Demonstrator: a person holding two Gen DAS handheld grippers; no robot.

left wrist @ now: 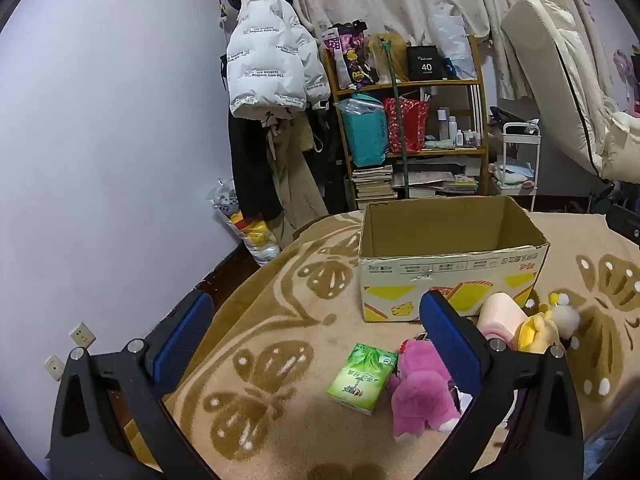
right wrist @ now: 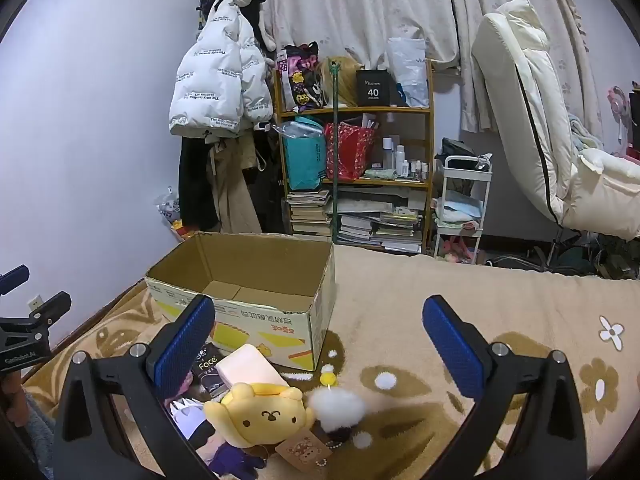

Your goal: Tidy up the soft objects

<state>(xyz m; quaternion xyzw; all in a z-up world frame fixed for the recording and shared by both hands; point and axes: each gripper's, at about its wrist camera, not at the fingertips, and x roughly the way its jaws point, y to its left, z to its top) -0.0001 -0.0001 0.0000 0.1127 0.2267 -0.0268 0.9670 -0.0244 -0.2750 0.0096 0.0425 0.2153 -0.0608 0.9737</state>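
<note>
- The beige blanket [left wrist: 280,300] with brown butterfly shapes fills the lower half of both views and carries everything below.
- The cardboard box [left wrist: 452,268] stands open-topped and empty, right of centre in the left wrist view and left of centre in the right wrist view [right wrist: 256,280]. Its long axis runs left to right in the left wrist view; in the right wrist view it slants from lower left to upper right.
- The left gripper [left wrist: 316,344] is spread wide at the bottom of its frame with nothing between its blue pads; the right one partly covers the pink toy.
- The right gripper [right wrist: 320,346] is likewise released, jaws wide, above the toy heap without touching it.
- The pink plush toy [left wrist: 420,396] lies in the lower right of the left wrist view, its long axis running from upper left to lower right.
- The yellow plush toy [right wrist: 264,412] lies bottom centre in the right wrist view, face up toward the camera, its long axis roughly left to right.
- The green tissue pack [left wrist: 362,376] lies flat just left of the pink toy, long axis tilted from lower left to upper right.
- The pale pink block [right wrist: 250,366] rests between the yellow toy and the box.
- The white pom-pom [right wrist: 338,406] touches the yellow toy's right side.
</note>
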